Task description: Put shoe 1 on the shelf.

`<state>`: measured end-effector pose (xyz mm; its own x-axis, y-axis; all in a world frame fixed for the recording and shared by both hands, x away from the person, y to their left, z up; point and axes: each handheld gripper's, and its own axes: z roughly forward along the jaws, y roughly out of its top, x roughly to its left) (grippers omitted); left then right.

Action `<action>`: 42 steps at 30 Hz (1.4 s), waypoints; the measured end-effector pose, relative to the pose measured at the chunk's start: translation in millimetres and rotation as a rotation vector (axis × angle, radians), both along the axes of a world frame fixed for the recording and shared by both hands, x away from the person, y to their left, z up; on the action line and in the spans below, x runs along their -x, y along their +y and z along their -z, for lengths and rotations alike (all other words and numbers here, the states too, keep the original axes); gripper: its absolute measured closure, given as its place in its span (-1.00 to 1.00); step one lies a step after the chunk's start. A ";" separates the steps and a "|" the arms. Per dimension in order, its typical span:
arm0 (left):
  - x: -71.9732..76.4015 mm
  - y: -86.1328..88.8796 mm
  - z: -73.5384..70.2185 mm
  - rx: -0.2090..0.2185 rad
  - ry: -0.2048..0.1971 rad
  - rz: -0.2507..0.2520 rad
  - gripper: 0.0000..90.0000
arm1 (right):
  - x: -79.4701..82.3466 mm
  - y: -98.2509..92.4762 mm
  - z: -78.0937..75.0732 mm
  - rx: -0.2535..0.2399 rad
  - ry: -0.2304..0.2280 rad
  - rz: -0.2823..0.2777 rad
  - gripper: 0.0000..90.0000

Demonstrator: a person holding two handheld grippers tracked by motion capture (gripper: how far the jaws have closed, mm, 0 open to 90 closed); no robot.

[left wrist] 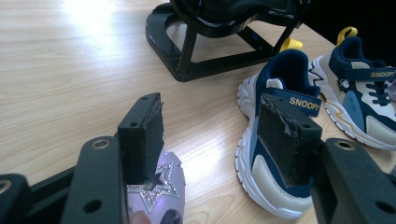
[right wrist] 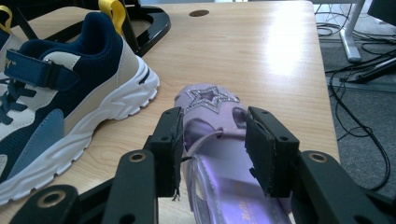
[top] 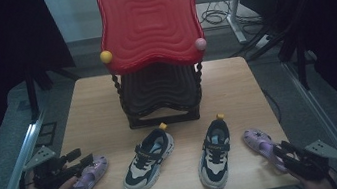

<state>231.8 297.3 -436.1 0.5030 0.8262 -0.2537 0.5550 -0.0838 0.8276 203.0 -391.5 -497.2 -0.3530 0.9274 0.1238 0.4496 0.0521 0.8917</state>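
Your left gripper [left wrist: 212,135] holds its two black jaws wide apart just above the table [left wrist: 70,70], the left pad over the toe of a lilac sandal [left wrist: 161,191] with a glitter star, the right pad before a navy-white sneaker [left wrist: 268,140].

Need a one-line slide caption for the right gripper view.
Right gripper straddles a purple sandal at the table edge, beside a navy-and-white sneaker.

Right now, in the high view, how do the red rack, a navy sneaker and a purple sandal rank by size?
1. Red rack, largest.
2. Left navy sneaker.
3. Left purple sandal, smallest, though partly hidden by the left claw.
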 end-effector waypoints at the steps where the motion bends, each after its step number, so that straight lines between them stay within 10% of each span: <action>1: 1.8 1.4 -0.2 -0.002 -0.001 0.001 -0.09 | 0.0 0.0 0.0 0.000 0.000 0.000 0.26; 26: 60.1 21.7 39.3 -0.053 0.076 0.034 0.00 | 10.7 2.1 5.5 0.012 0.015 0.017 0.13; 42: 47.9 19.7 67.0 -0.146 0.195 0.033 0.42 | 8.2 3.9 8.0 0.011 0.023 0.024 0.11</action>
